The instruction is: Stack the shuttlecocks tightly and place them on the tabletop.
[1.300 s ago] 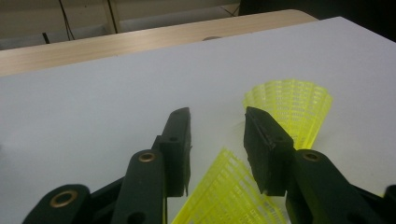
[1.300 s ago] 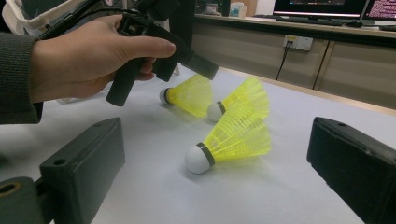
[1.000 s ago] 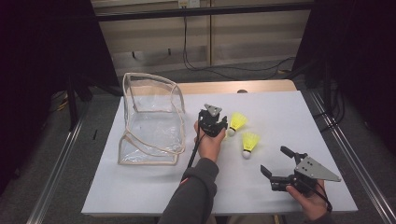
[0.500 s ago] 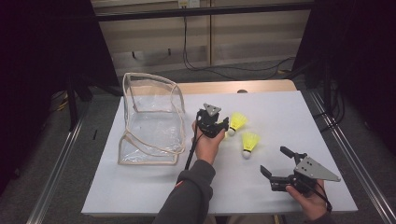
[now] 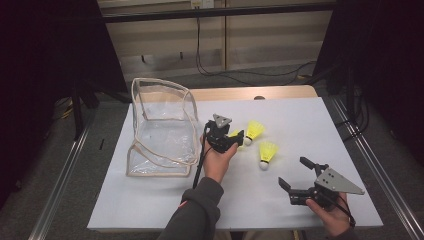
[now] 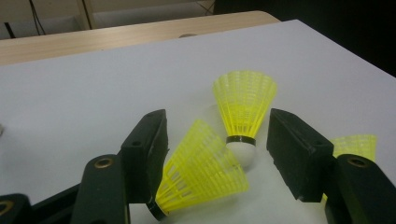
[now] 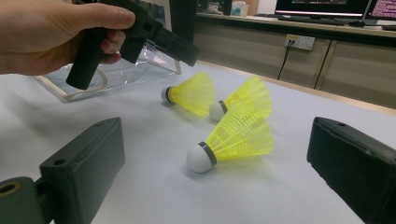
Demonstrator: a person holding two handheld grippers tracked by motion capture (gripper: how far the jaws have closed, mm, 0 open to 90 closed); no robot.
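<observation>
Left gripper (image 5: 235, 139) jaws apart, just been opening — nearest shuttlecock (image 6: 201, 172) lies loose between them on desk (image 5: 150, 200), cork toward near-left, skirt far-right. Clear pouch (image 5: 160, 130) to left. Right gripper (image 5: 300, 175) open, idle, near-right, farther off.

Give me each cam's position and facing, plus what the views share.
High view: above the table's near edge, looking forward and down; both forearms, left gripper, right gripper, clear pouch.
Left gripper view: looks along its open jaws at the nearest shuttlecock.
Right gripper view: low, between its open jaws, toward the left hand.
Shared: three yellow shuttlecocks on the white table.
</observation>
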